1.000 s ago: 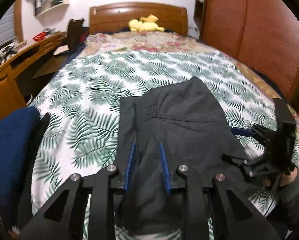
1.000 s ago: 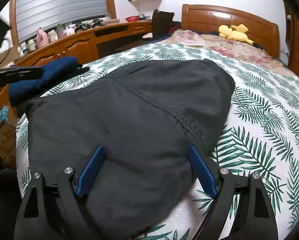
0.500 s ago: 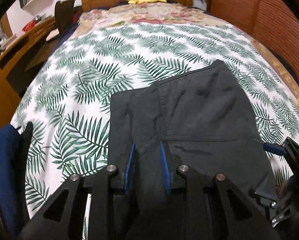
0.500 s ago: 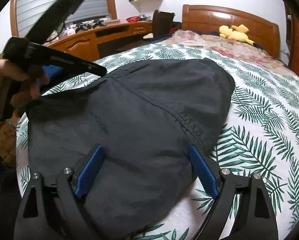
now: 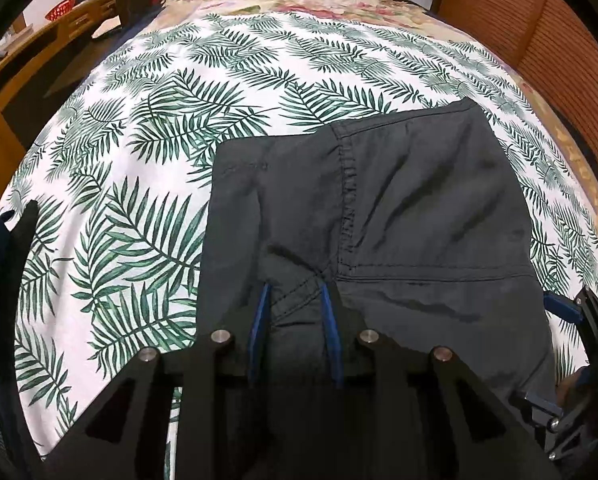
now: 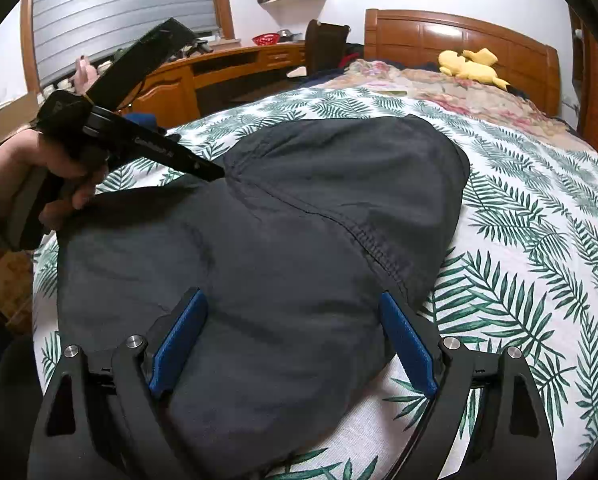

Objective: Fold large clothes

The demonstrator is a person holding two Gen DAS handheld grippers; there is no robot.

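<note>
the dark grey garment (image 5: 399, 216) lies on the bed (image 5: 147, 168), spread over the palm-leaf bedspread near the foot end, with its seams and stitched hems showing. it looks like a pair of trousers or shorts already doubled over at least once, since the outline is compact and one layer lies upon another along the stitched seam. that is a judgement from the shape only.

the left tongs (image 5: 295, 304) are narrow, their blue pads close together with a raised ridge of the cloth between them near the crossing of the seams. whether the pads actually press on the fabric cannot be told for sure. in the right wrist view the left tongs' tip meets the garment's far left edge, with a hand (image 6: 43, 184) wrapped round the handle.

the right tongs (image 6: 295, 320) stand wide, hovering over the near end of the garment, the cloth lying between the pads but not pinched.

as to progress: the garment appears partly folded and lying fairly flat, though the near end bulges and the edges are not squared. what seems left is a further fold to bring it to a tidy packet, and some smoothing. a yellow soft toy (image 6: 471, 66) sits by the headboard, well apart from the work.
</note>
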